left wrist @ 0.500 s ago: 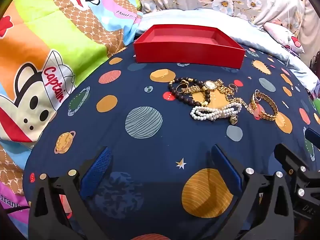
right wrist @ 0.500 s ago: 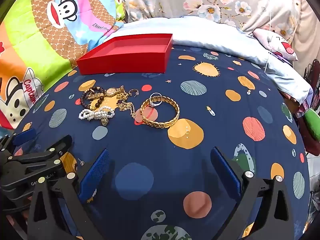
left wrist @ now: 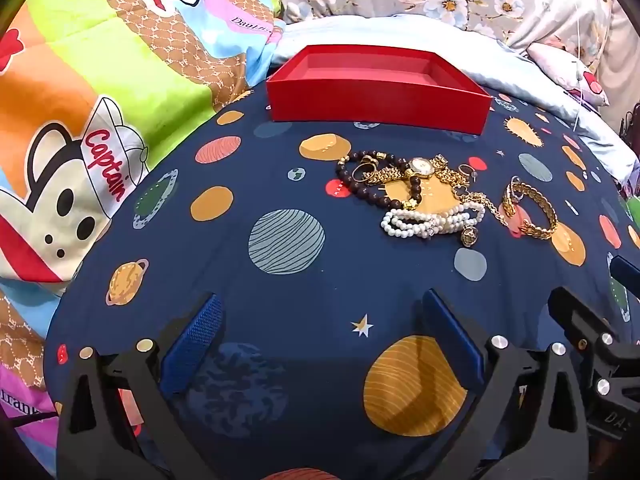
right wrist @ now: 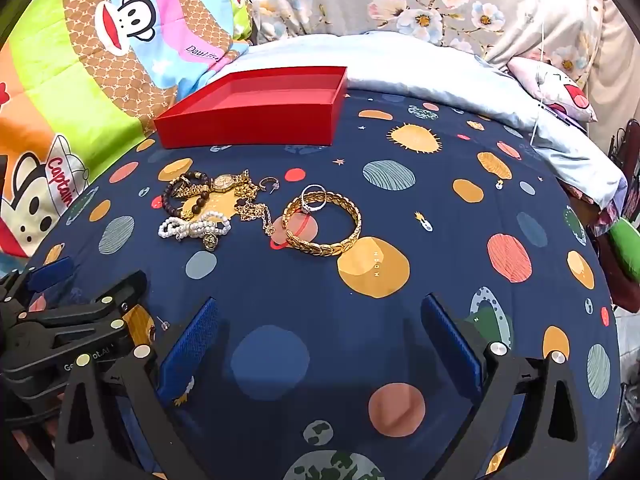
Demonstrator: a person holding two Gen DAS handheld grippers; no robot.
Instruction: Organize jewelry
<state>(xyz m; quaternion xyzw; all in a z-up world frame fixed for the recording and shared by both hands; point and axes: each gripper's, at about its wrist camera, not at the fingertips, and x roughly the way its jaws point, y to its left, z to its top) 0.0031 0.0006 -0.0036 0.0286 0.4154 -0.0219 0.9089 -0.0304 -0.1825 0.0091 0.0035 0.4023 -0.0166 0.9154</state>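
A home bedroom: a bed spread with a navy planet-print sheet [left wrist: 280, 280], a cartoon-monkey quilt [left wrist: 100, 100] left of it, floral bedding [right wrist: 440, 8] behind it.

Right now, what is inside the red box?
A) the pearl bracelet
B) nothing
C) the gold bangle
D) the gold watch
B: the red box shows only its bare red floor, while the pearl bracelet, gold watch and gold bangle all lie on the blue cloth in front of it.
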